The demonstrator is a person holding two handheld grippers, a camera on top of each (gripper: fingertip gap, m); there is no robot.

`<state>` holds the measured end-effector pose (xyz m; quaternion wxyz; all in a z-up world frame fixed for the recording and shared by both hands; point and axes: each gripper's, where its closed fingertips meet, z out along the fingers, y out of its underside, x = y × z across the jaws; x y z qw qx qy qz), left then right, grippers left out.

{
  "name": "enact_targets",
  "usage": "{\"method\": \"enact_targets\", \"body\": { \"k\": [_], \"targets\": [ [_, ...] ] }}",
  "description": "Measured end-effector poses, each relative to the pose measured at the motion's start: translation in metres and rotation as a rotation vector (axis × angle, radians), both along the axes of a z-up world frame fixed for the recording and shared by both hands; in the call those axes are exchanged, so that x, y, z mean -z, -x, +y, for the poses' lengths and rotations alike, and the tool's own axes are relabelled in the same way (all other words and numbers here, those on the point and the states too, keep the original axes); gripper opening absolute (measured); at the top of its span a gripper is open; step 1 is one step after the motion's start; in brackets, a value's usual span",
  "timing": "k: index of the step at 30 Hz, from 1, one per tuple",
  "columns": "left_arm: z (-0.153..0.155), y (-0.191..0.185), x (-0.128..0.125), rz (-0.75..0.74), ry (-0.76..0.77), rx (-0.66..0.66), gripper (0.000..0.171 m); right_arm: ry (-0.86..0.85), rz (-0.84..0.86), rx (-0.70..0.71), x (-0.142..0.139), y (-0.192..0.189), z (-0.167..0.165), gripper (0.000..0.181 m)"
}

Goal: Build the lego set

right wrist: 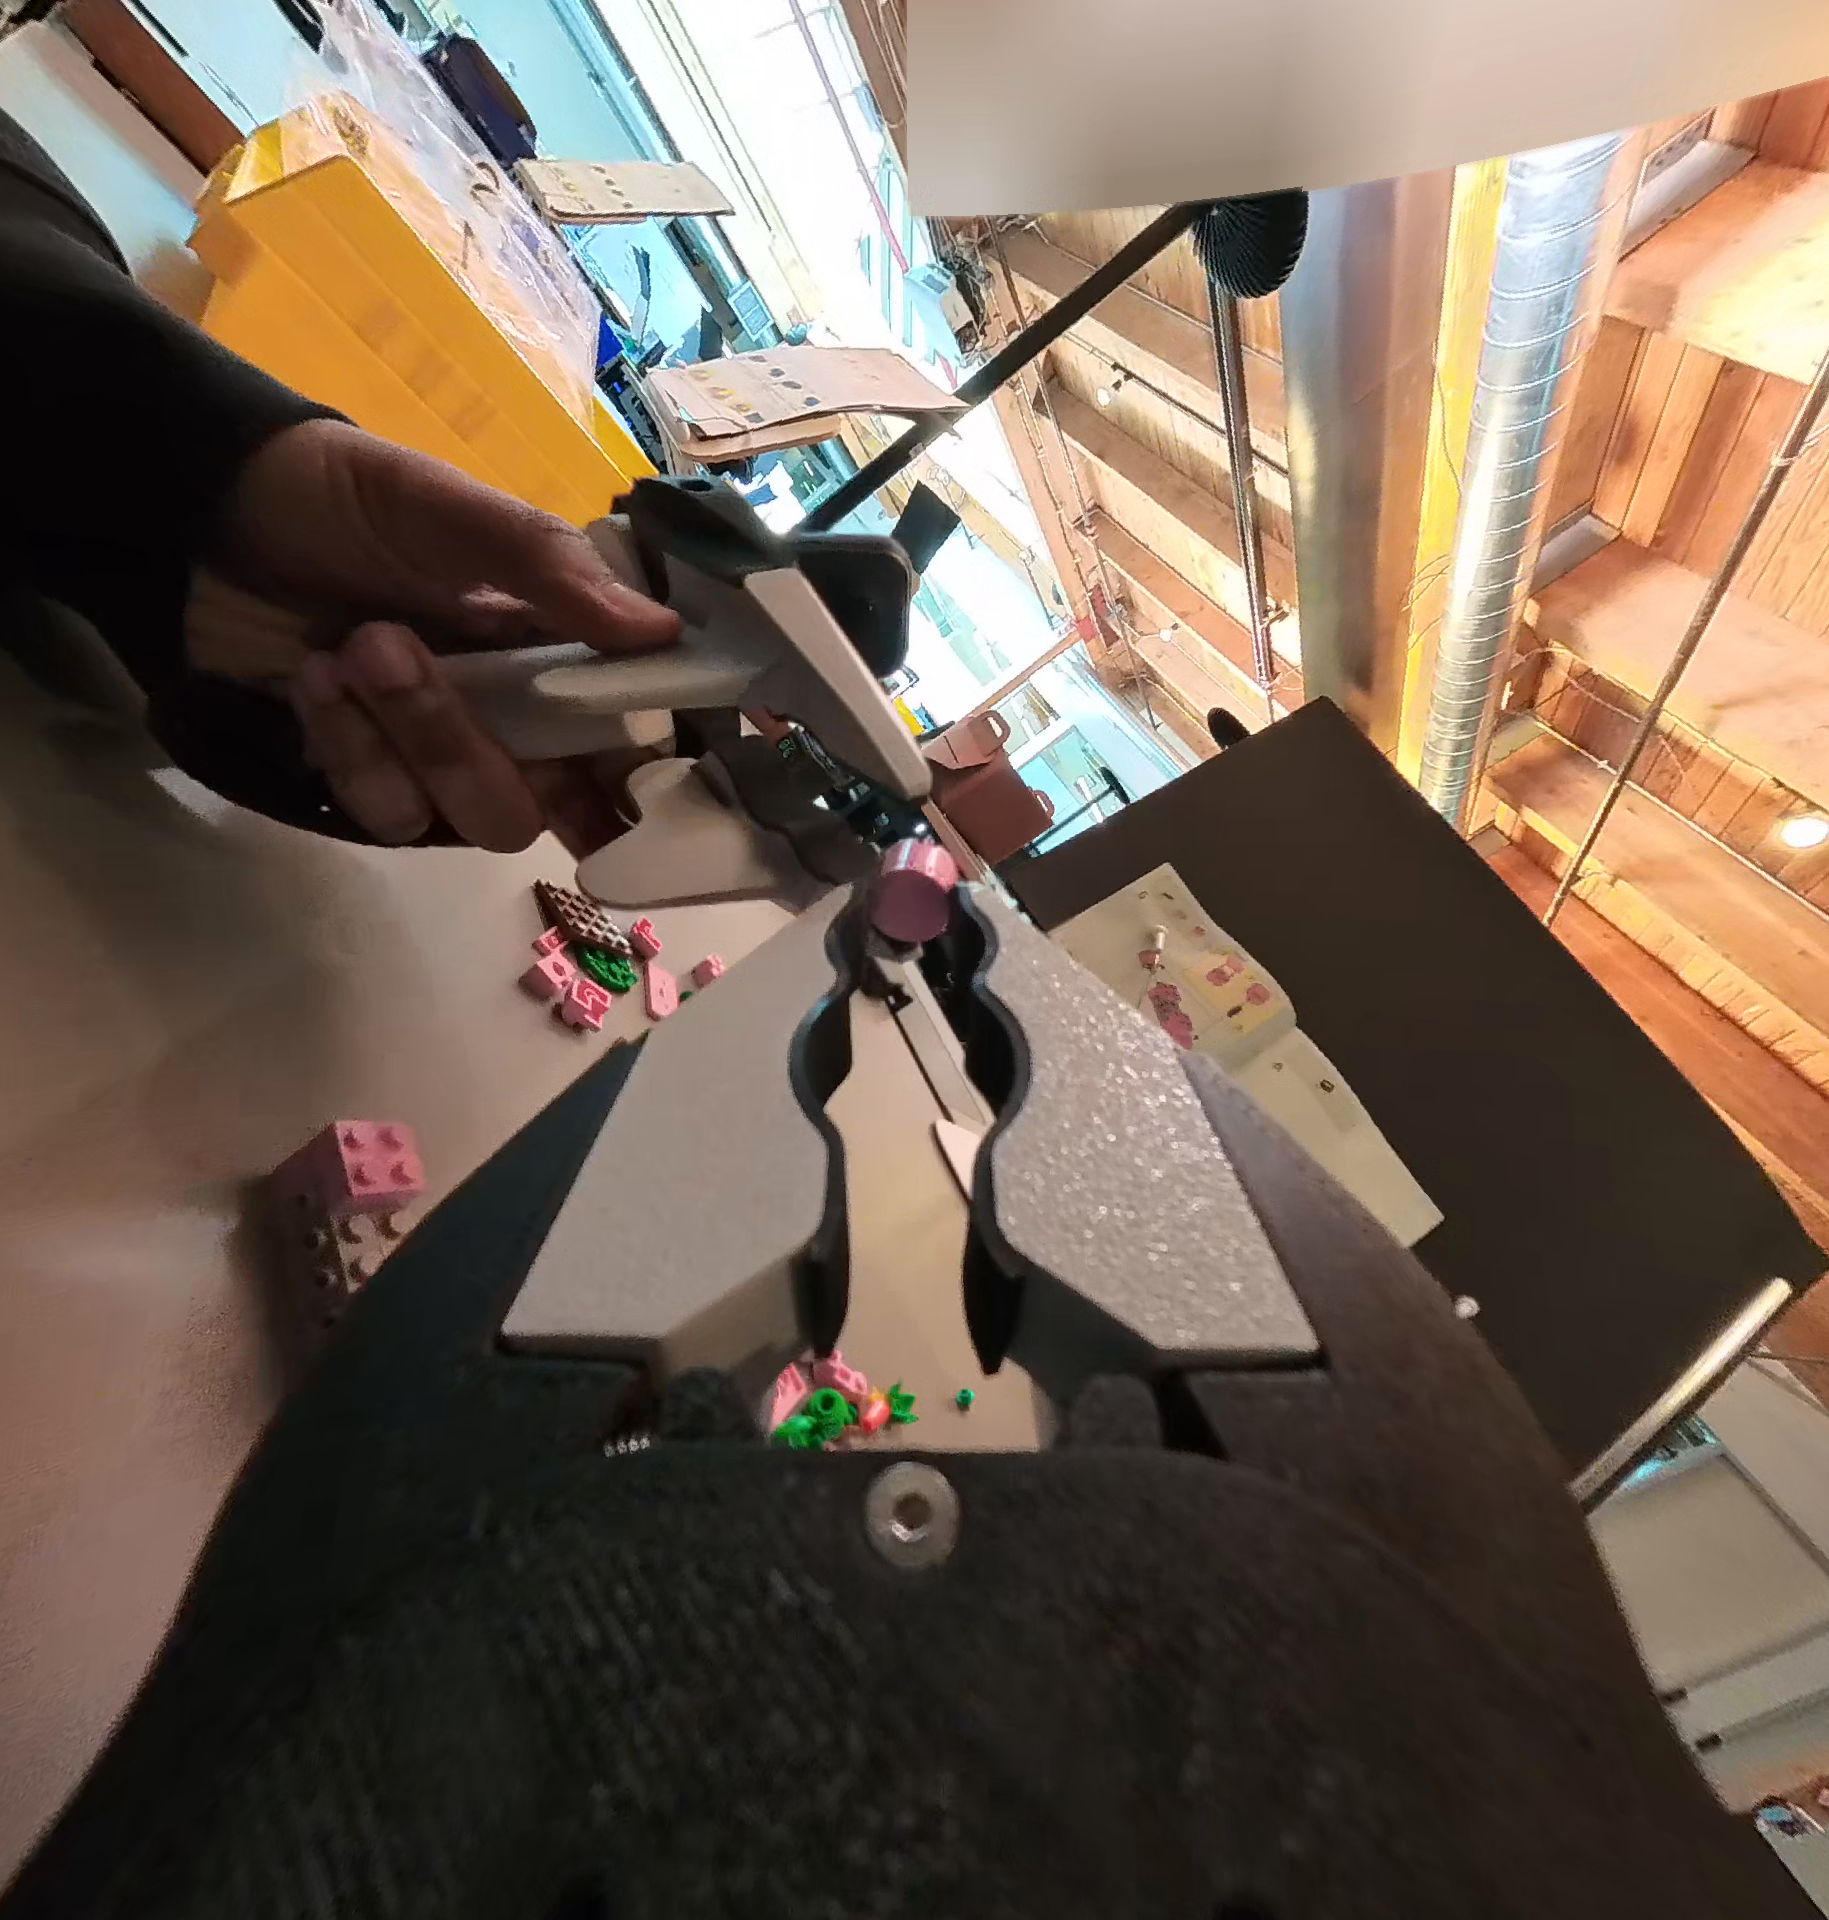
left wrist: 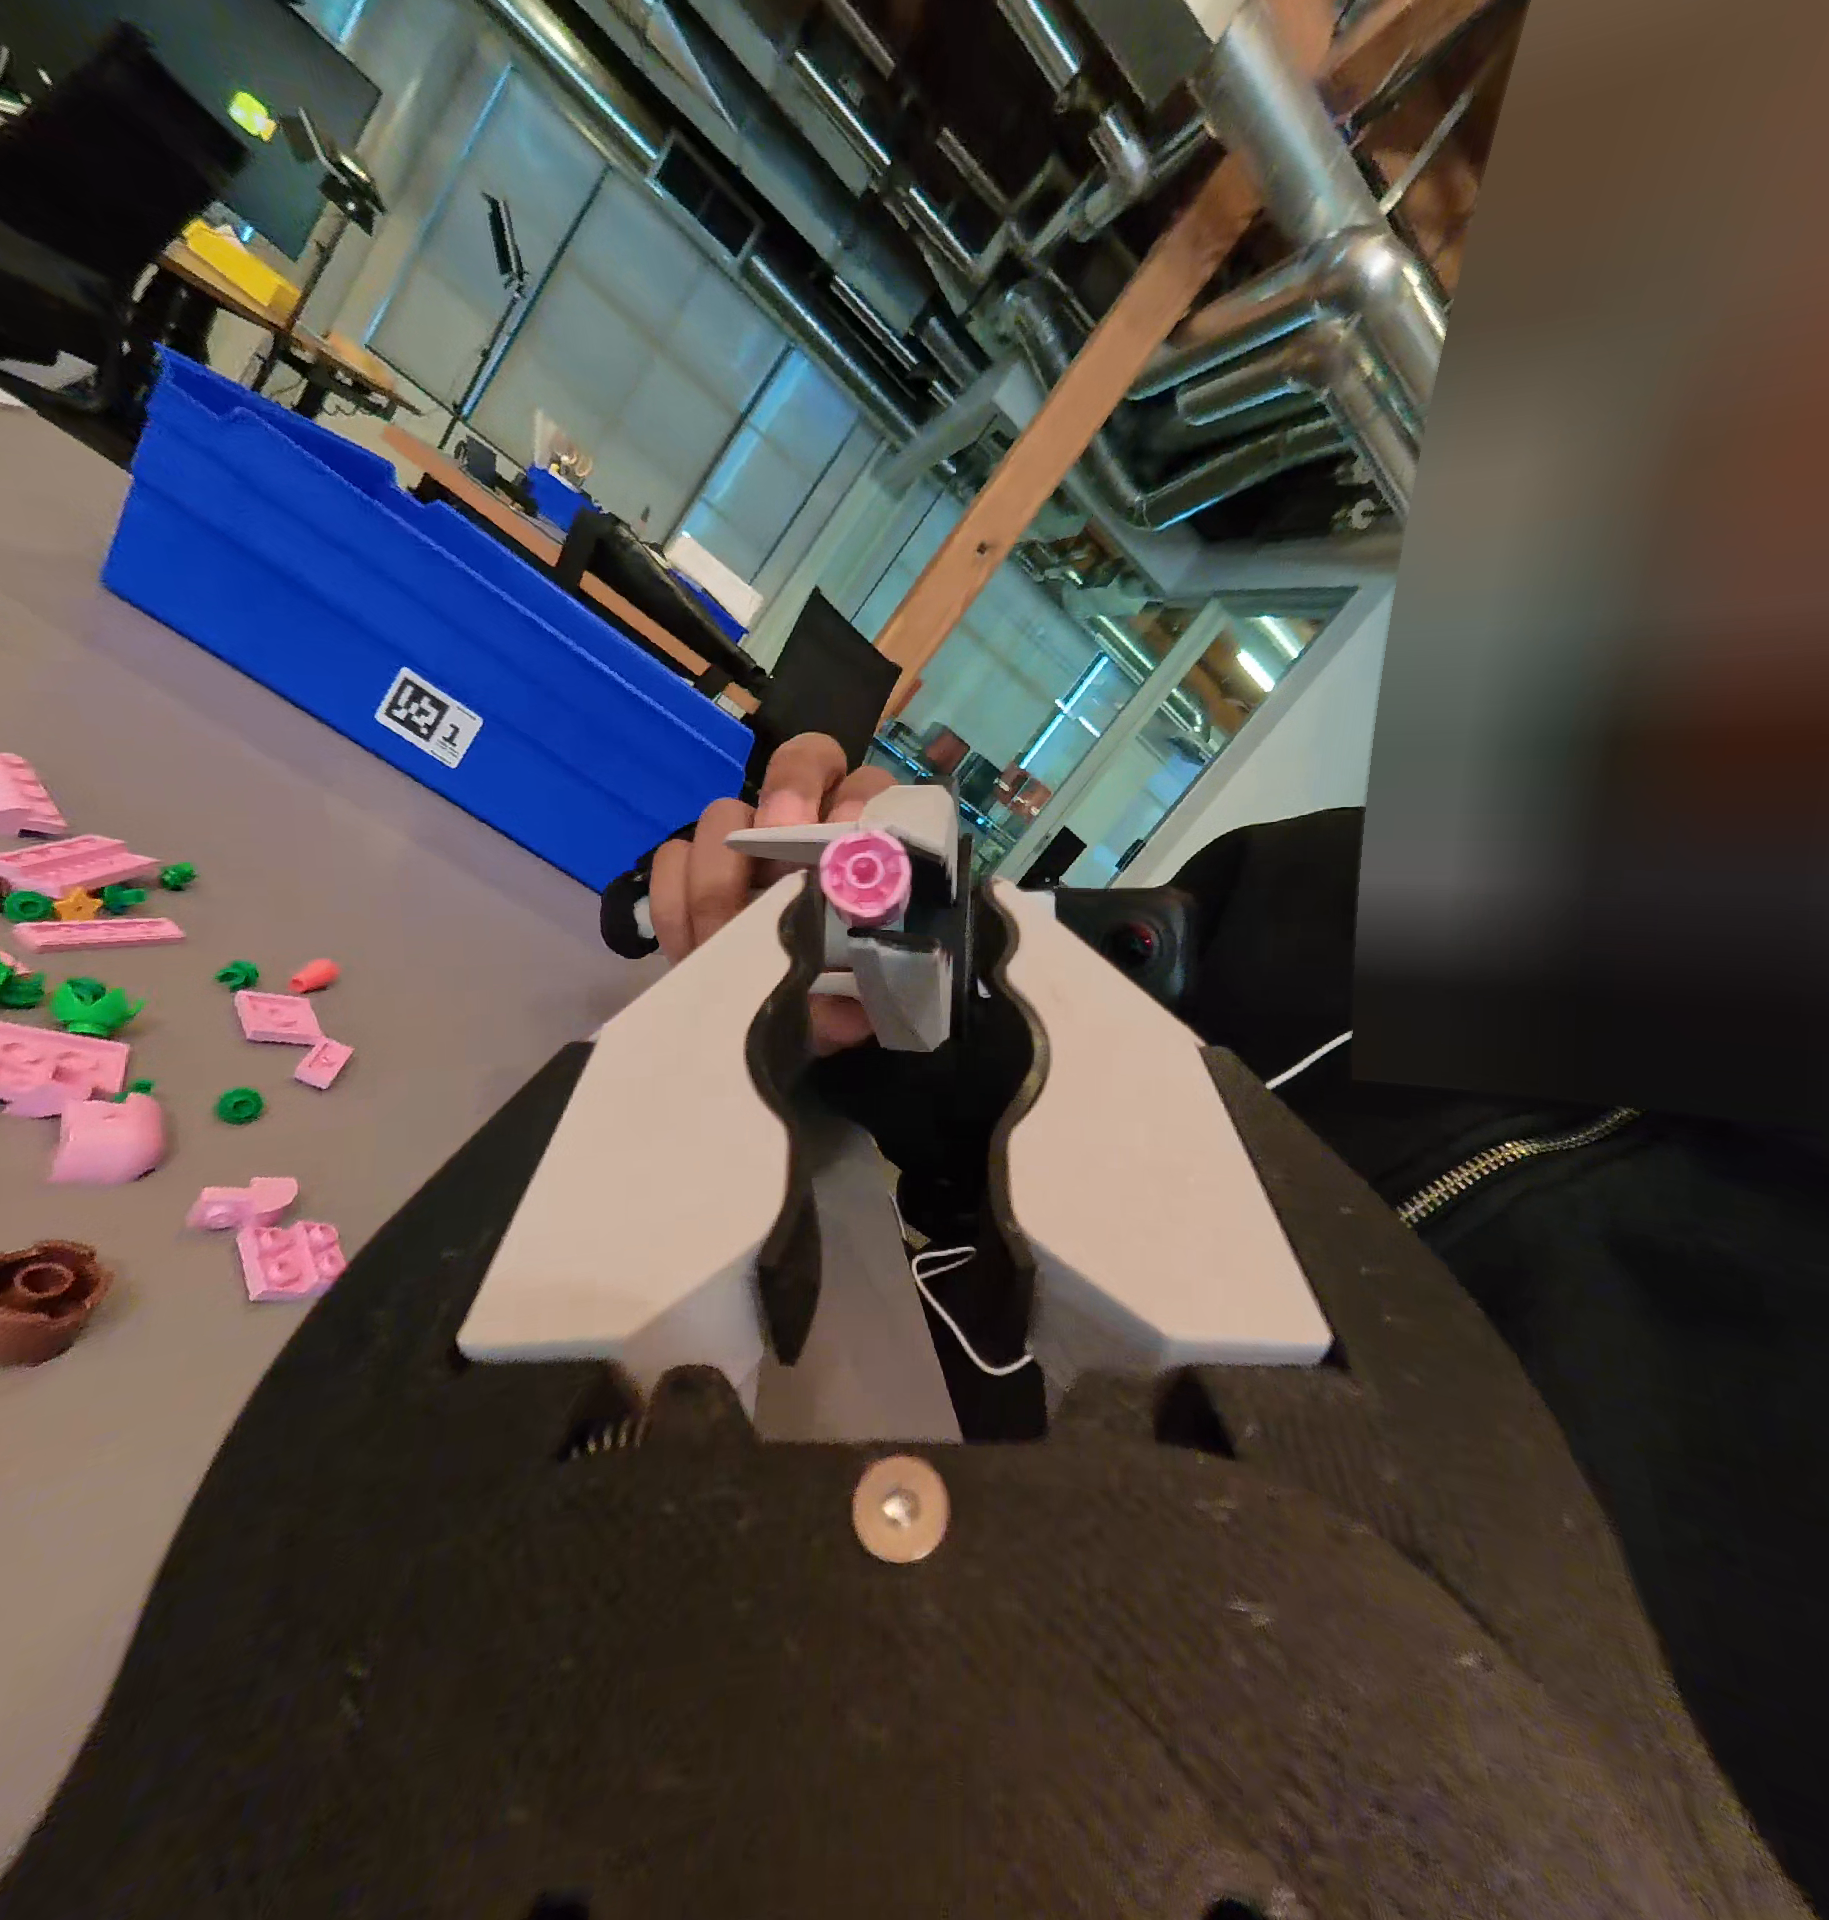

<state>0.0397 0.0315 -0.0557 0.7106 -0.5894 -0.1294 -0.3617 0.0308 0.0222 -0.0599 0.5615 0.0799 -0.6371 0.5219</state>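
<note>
Nearest me, my left gripper (left wrist: 889, 914) has its jaws a narrow gap apart and holds nothing. Dead ahead, right at its tips, is the pink round brick (left wrist: 863, 878), raised well above the grey table (left wrist: 390, 935). Its studded end faces me, so I judge its long axis runs straight along the left fingers. The right gripper (right wrist: 910, 920) pinches it across the side wall, so the right is the nearer one and a handover or press would go head-on. Beyond, loose pink and green pieces (left wrist: 276, 1013) lie scattered on the table. Farther back a blue bin (left wrist: 370, 592) carries a black-and-white marker sticker (left wrist: 429, 717). No brand is legible.
</note>
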Motion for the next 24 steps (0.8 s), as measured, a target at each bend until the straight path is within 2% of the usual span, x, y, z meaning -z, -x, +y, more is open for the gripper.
{"method": "enact_targets", "body": {
  "k": [3,8,13,17,20,24],
  "targets": [
    [-0.001,0.003,0.002,0.025,0.017,-0.029,0.014,0.006,0.022,-0.015,-0.001,-0.003,-0.001,0.013],
    [-0.001,0.007,0.005,0.121,0.055,-0.107,0.013,-0.002,-0.011,-0.014,0.002,-0.001,-0.001,0.013],
    [-0.005,0.013,0.005,0.188,0.068,-0.185,0.013,-0.053,-0.053,-0.011,0.012,0.001,-0.003,0.005],
    [-0.006,0.016,0.006,0.24,0.087,-0.225,0.013,-0.02,-0.105,-0.027,0.012,0.004,0.0,0.009],
    [-0.009,0.022,0.009,0.285,0.118,-0.278,0.013,-0.006,-0.318,-0.036,0.032,0.021,0.01,0.016],
    [-0.007,0.023,0.015,0.301,0.157,-0.288,0.013,0.075,-0.769,0.163,0.076,0.07,0.049,0.034]
  ]
}}
